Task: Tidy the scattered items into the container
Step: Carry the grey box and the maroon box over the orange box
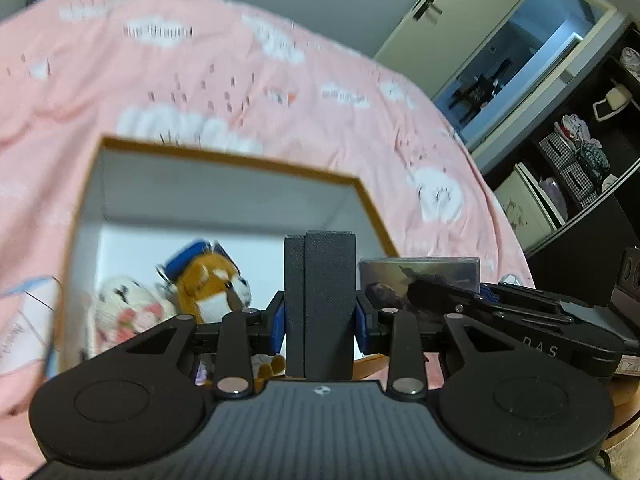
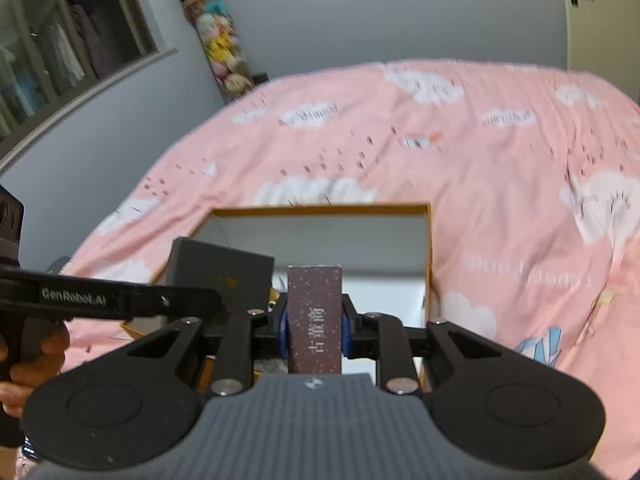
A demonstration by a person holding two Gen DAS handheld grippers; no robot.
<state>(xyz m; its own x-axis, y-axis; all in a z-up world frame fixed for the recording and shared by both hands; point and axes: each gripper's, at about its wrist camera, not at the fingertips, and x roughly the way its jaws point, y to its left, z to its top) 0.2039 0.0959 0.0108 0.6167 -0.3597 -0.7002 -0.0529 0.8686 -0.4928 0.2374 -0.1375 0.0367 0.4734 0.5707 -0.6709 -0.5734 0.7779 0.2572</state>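
An open box [image 1: 372, 200] with an orange rim and white inside lies on the pink bed; it also shows in the right wrist view [image 2: 428, 248]. Inside it lie a fox plush with a blue cap [image 1: 212, 280] and a white plush [image 1: 124, 308]. My left gripper [image 1: 320, 308] is shut on a dark grey box [image 1: 328, 280], held over the container's near edge. My right gripper [image 2: 316, 320] is shut on a purple speckled box with white characters [image 2: 316, 312], also over the container. The left gripper's dark grey box [image 2: 220, 268] shows in the right wrist view.
The pink cloud-print bedspread [image 2: 480, 160] fills both views. The right gripper with its box [image 1: 432, 276] sits close beside my left gripper. Dark shelves with items [image 1: 580, 152] and a doorway [image 1: 520, 60] stand to the right. A hanging column of plush toys [image 2: 216, 36] is at the far wall.
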